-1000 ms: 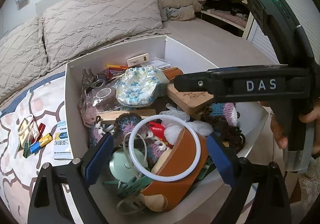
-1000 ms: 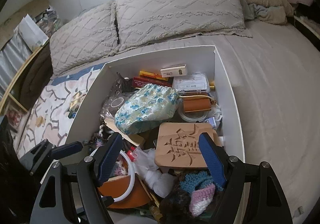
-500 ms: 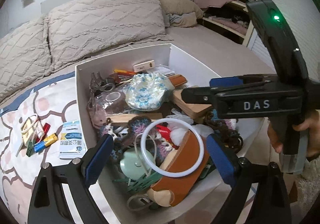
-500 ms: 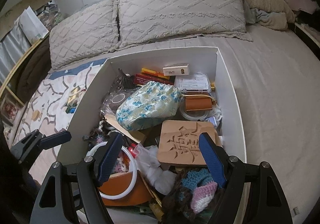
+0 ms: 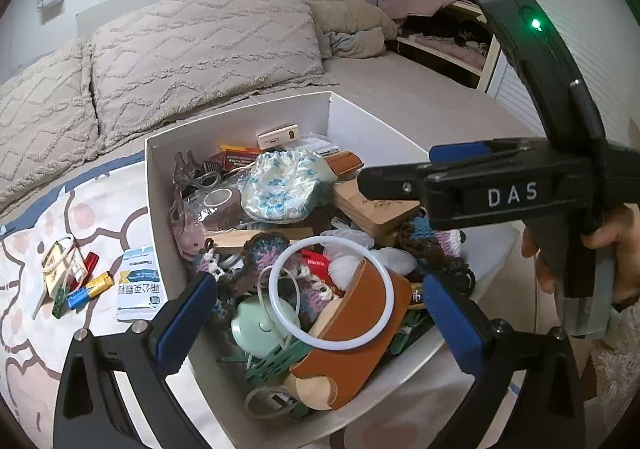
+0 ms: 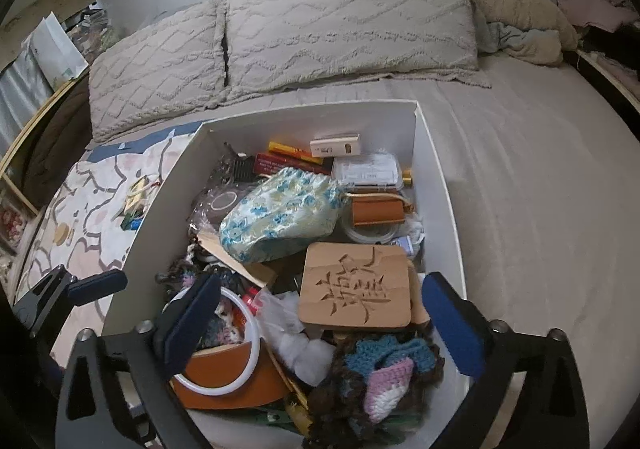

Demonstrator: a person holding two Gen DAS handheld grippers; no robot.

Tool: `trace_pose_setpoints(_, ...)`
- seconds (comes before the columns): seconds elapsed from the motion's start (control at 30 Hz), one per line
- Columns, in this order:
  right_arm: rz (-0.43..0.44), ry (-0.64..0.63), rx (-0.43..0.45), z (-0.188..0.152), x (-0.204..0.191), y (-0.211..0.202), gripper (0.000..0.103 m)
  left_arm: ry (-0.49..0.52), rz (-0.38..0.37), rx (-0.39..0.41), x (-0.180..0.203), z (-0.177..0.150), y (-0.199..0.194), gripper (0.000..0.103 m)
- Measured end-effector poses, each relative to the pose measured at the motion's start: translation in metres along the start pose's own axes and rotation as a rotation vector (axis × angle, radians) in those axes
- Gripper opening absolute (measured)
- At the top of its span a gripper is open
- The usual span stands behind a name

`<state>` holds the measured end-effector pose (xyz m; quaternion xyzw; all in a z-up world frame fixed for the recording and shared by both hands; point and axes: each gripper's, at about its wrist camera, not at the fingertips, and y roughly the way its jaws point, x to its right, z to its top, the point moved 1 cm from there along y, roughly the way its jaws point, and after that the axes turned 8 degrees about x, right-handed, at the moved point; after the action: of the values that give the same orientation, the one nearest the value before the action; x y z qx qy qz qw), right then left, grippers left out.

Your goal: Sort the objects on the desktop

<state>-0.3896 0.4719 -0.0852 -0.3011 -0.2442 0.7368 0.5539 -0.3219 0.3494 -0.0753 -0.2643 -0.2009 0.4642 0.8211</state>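
A white cardboard box (image 5: 240, 129) sits on the bed, packed with small objects. Among them are a blue floral pouch (image 5: 284, 185), a carved wooden plaque (image 6: 356, 285), a white ring (image 5: 328, 293) on a brown leather piece (image 5: 352, 349), and crochet pieces (image 6: 380, 369). My left gripper (image 5: 320, 321) hovers over the box's near corner, above the ring. Its jaws are opening and nothing is pressed between them. My right gripper (image 6: 322, 323) hangs over the plaque and crochet. Its jaws are also opening and touch nothing.
On the patterned cloth left of the box lie a white sachet (image 5: 136, 285), batteries (image 5: 90, 287) and a clip bundle (image 5: 64, 269). Pillows (image 6: 348, 17) line the bed's head. Shelves with clothes (image 5: 440, 9) stand at the right. A hand (image 5: 600, 245) holds the right gripper.
The right gripper's pads have spread much wider apart. The left gripper's pads have spread a little, and its view has drawn back slightly from the box.
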Motion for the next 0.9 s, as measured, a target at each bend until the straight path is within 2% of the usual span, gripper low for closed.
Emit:
trace_pose_setpoints(0.17, 0.019, 0.003, 0.012, 0.0, -0.002, -0.002, 0.103, -0.013, 0.011, 0.01, -0.003, 0.003, -0.006, 0.103)
trace_pose_setpoints(0.9, -0.065, -0.04, 0.066, -0.011, -0.032, -0.021, 0.103, -0.036, 0.036, 0.076, -0.034, 0.006, -0.029, 0.103)
